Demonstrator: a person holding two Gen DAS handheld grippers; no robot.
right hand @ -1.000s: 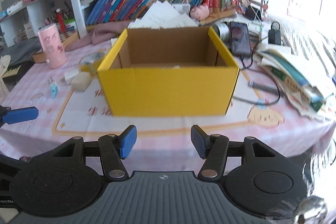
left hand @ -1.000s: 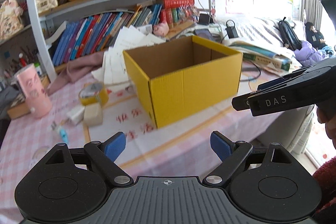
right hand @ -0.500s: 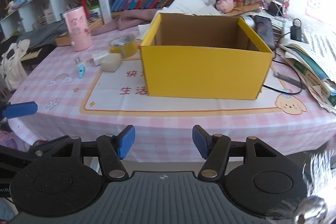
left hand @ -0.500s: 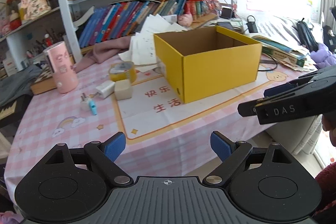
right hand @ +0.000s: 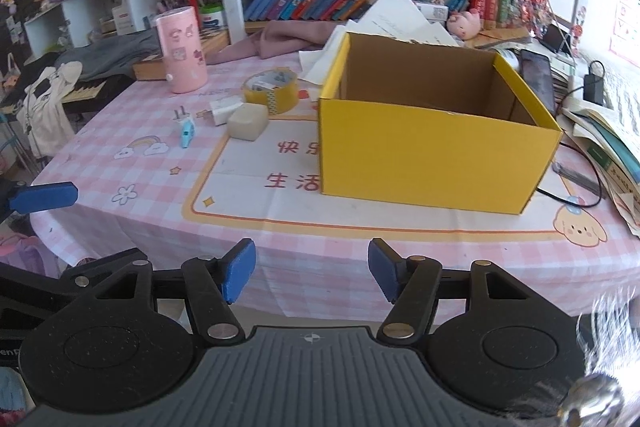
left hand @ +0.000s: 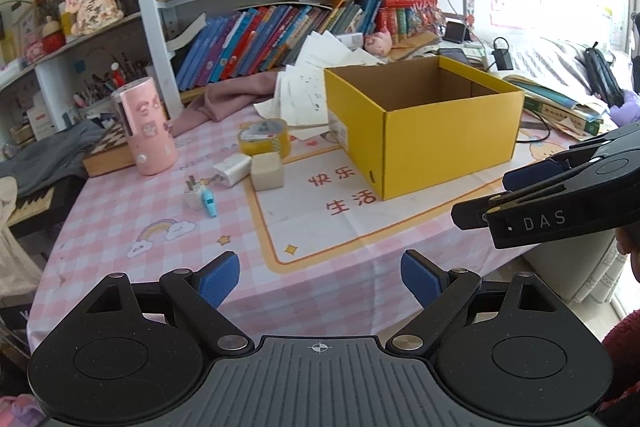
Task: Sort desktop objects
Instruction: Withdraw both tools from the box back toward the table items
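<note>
Desk clutter, a tape roll (left hand: 264, 141), charger (left hand: 233, 169) and beige block (left hand: 267, 176), is lying far left of the yellow box (left hand: 424, 129) on the tabletop (left hand: 160, 211). Left gripper (left hand: 320, 281) is hovering nearer it; right gripper (right hand: 312, 269) is facing the box. Both jaws are gaping wide, empty.

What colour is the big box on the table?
The box is yellow outside and brown inside, clearest in the right wrist view.

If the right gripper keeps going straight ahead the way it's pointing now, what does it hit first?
Most likely the near wall of the yellow cardboard box. The open right gripper hangs off the table's front edge, and only bare tablecloth lies between. Height is hard to judge, so it might meet the table edge instead.
</note>
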